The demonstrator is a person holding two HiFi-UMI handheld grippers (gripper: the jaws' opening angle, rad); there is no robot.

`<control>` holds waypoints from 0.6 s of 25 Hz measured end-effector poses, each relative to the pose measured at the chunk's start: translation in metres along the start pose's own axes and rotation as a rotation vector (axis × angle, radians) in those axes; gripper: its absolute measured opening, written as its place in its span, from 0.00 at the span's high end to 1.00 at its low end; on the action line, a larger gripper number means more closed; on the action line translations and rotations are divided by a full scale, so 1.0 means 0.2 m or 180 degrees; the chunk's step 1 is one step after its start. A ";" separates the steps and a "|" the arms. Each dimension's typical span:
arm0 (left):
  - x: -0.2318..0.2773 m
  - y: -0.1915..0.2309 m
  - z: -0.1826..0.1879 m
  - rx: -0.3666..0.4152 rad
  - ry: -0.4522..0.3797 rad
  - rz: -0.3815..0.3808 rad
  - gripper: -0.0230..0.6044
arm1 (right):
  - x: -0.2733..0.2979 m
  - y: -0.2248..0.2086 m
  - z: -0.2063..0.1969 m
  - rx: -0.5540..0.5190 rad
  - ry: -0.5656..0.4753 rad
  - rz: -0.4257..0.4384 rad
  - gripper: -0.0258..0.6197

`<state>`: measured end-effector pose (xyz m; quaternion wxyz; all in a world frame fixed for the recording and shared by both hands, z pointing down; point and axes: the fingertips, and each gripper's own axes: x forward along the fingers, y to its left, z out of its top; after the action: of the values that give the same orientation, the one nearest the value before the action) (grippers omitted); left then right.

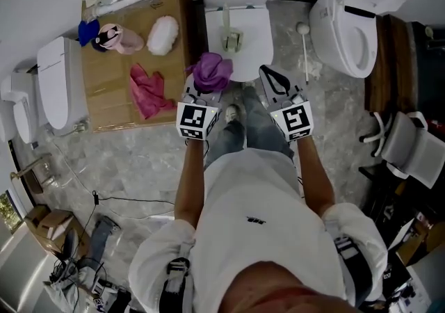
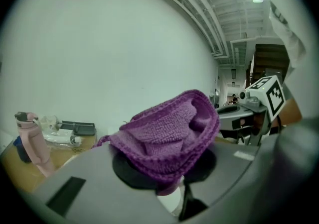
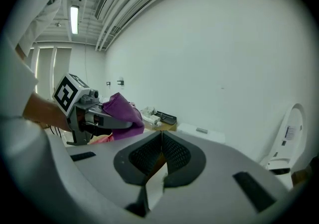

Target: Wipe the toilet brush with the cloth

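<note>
The toilet brush (image 1: 304,51), as far as I can judge, is the slim white stick with a round end on the marbled floor (image 1: 139,172), in the gap between the middle toilet (image 1: 236,61) and the tilted toilet (image 1: 351,19) on the right. Nothing touches it yet. A pale long object (image 1: 231,35) also lies on the middle toilet's lid, and I cannot tell what it is.

The purple cloth (image 1: 211,71) sits bunched in the left gripper (image 1: 203,85). In the left gripper view its jaws are nearly together, pinching a fold of the cloth (image 2: 169,133) so that most of it mounds up over the pads. The right gripper (image 1: 274,81) is closed on nothing; its own view shows the two ribbed pads (image 3: 174,153) meeting edge to edge, with only the wall and the far bench beyond. Both grippers hang side by side over the near edge of the middle toilet, the left gripper (image 3: 94,113) just left of the right one.

So the step in hand seems to be the approach: cloth secured, brush not yet picked up. The next move probably calls for the right gripper to open, reach right and far toward the stick, and close on its handle. It would then lift the brush, so the cloth can come across and rub along it. The thin handle may roll under the pads.
</note>
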<state>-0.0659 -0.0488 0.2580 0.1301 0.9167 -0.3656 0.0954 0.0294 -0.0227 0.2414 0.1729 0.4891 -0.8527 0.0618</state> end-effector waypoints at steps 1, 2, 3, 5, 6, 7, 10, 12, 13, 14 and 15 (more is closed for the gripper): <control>0.03 0.01 -0.03 -0.0020 0.0016 0.0011 0.81 | 0.03 -0.01 -0.02 0.0000 0.0018 0.0026 0.96; 0.06 0.03 -0.05 -0.0037 0.0036 0.0024 0.81 | 0.06 -0.02 -0.05 0.0004 0.0034 0.0053 0.96; 0.09 0.04 -0.08 -0.0051 0.0066 0.0037 0.81 | 0.09 -0.03 -0.07 0.0016 0.0048 0.0080 0.96; 0.14 0.07 -0.15 -0.0068 0.0141 0.0062 0.81 | 0.15 -0.05 -0.13 0.0050 0.0082 0.0137 0.96; 0.17 0.08 -0.18 -0.0070 0.0176 0.0073 0.81 | 0.18 -0.06 -0.15 0.0059 0.0108 0.0164 0.96; 0.20 0.10 -0.21 -0.0072 0.0203 0.0081 0.81 | 0.21 -0.08 -0.18 0.0060 0.0138 0.0188 0.96; 0.28 0.14 -0.28 -0.0134 0.0256 0.0110 0.81 | 0.30 -0.14 -0.28 0.0053 0.0216 0.0253 0.96; 0.34 0.16 -0.33 -0.0166 0.0266 0.0131 0.81 | 0.34 -0.17 -0.34 0.0054 0.0259 0.0291 0.96; 0.37 0.18 -0.36 -0.0164 0.0268 0.0142 0.81 | 0.37 -0.19 -0.37 0.0054 0.0275 0.0307 0.96; 0.40 0.19 -0.39 -0.0162 0.0270 0.0154 0.81 | 0.40 -0.21 -0.40 0.0051 0.0290 0.0323 0.96; 0.43 0.21 -0.42 -0.0176 0.0275 0.0169 0.81 | 0.43 -0.23 -0.44 0.0044 0.0306 0.0339 0.96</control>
<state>-0.0414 -0.1077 0.3685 0.1684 0.8978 -0.3863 0.1282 0.0501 -0.0916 0.3504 0.2067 0.4408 -0.8677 0.1003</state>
